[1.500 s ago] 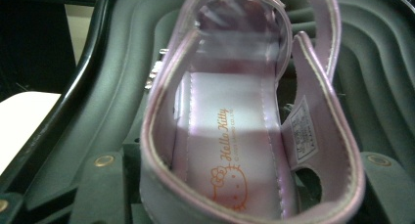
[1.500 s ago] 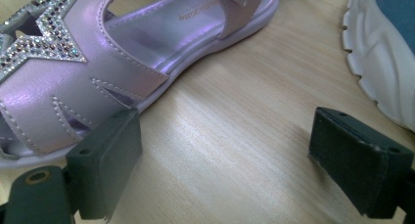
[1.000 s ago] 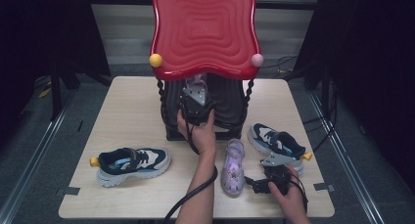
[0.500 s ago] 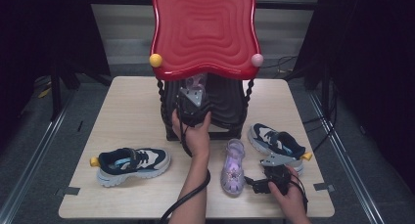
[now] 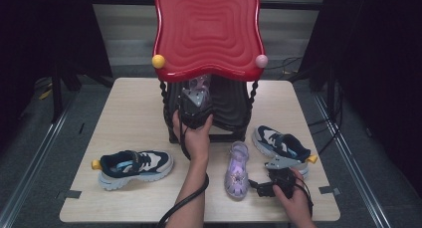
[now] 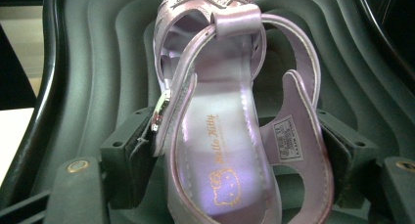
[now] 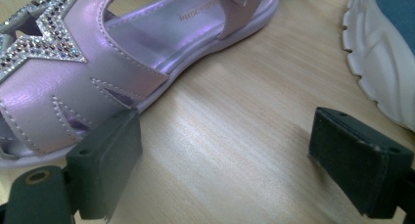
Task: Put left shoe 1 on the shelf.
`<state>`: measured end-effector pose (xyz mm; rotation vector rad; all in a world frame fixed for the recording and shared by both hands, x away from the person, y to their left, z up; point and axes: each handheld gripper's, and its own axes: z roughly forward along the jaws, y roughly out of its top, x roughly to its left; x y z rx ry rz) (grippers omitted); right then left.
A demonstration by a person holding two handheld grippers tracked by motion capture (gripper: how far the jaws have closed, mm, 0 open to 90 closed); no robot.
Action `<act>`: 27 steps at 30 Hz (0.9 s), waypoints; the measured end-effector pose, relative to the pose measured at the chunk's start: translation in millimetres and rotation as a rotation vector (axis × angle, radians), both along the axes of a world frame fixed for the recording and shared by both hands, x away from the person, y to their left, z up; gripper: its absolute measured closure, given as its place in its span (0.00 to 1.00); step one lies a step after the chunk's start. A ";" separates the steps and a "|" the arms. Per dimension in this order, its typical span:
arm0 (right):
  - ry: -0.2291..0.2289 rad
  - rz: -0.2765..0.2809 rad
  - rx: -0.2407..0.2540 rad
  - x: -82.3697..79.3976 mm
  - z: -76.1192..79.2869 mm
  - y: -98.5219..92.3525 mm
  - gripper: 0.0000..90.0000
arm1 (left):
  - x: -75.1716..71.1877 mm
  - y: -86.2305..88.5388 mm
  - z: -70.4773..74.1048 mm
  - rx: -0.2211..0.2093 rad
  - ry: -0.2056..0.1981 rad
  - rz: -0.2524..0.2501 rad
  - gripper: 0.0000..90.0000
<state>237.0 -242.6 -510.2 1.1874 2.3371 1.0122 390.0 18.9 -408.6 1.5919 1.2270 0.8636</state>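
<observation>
My left gripper [image 5: 198,91] reaches into the black ribbed shelf [image 5: 231,106] under the red wavy top [image 5: 208,34]. Its jaws have just been closing and press on the sides of a shiny purple sandal [image 6: 220,136] that stands between the pads [image 6: 129,155], toe pointing away. That sandal [image 5: 201,82] peeks out just below the red top. A second purple sandal [image 5: 237,171] with a glittery star lies on the table. My right gripper [image 5: 255,186] rests beside it, open; its jaws [image 7: 230,170] hold nothing, and its left jaw is close to that sandal's toe [image 7: 98,62].
A navy and white sneaker [image 5: 134,166] lies at the table's front left. Its mate [image 5: 281,143] lies at the right, close behind my right gripper, its white sole [image 7: 381,57] near the right jaw. The wooden table [image 5: 124,108] has bare room at the back left.
My left hand has moved slightly up and deeper under the red top with the sandal. The right hand and the shoes on the table have stayed put.
</observation>
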 end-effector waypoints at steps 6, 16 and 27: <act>0.000 0.000 0.000 0.0 0.0 0.0 0.13 | 0.5 -0.5 1.1 -0.028 0.012 0.008 0.30; 0.000 0.000 0.000 0.0 0.0 0.0 0.13 | 0.9 -3.2 1.9 -0.082 0.029 0.039 0.34; -0.001 0.000 -0.001 0.0 -0.1 0.0 0.13 | -1.4 -2.0 -1.8 0.030 0.000 -0.015 0.28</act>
